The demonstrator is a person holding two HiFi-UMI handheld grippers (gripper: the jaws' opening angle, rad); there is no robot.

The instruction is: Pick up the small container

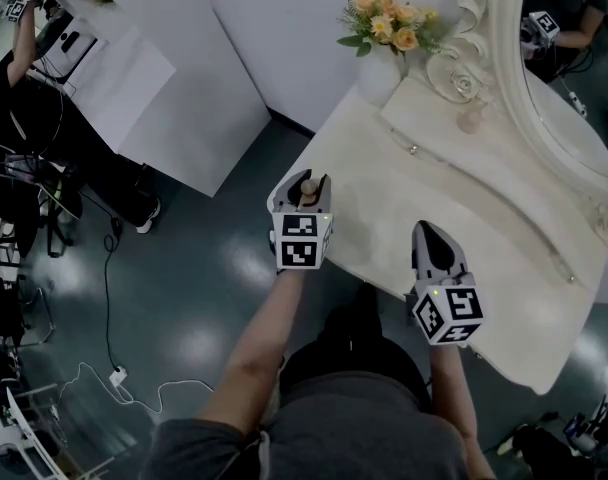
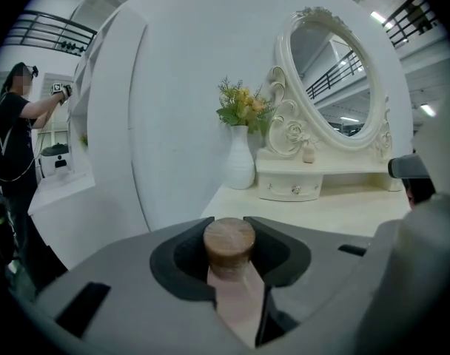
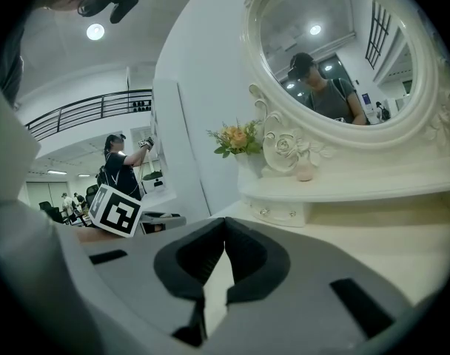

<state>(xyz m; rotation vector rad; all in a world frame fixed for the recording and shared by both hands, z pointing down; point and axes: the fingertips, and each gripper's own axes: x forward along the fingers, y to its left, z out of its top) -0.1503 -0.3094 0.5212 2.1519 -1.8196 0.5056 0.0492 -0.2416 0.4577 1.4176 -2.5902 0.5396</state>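
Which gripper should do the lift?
Left. The container sits between the left gripper's jaws, which touch both its sides. The right gripper is shut, holds nothing and stands apart from the container.

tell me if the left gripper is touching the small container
Touching. In the left gripper view the left gripper has both jaws against the small container on its pink body, with no gap showing.

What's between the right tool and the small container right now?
Only bare tabletop, shown in the head view; the small container is gripped in the left tool.
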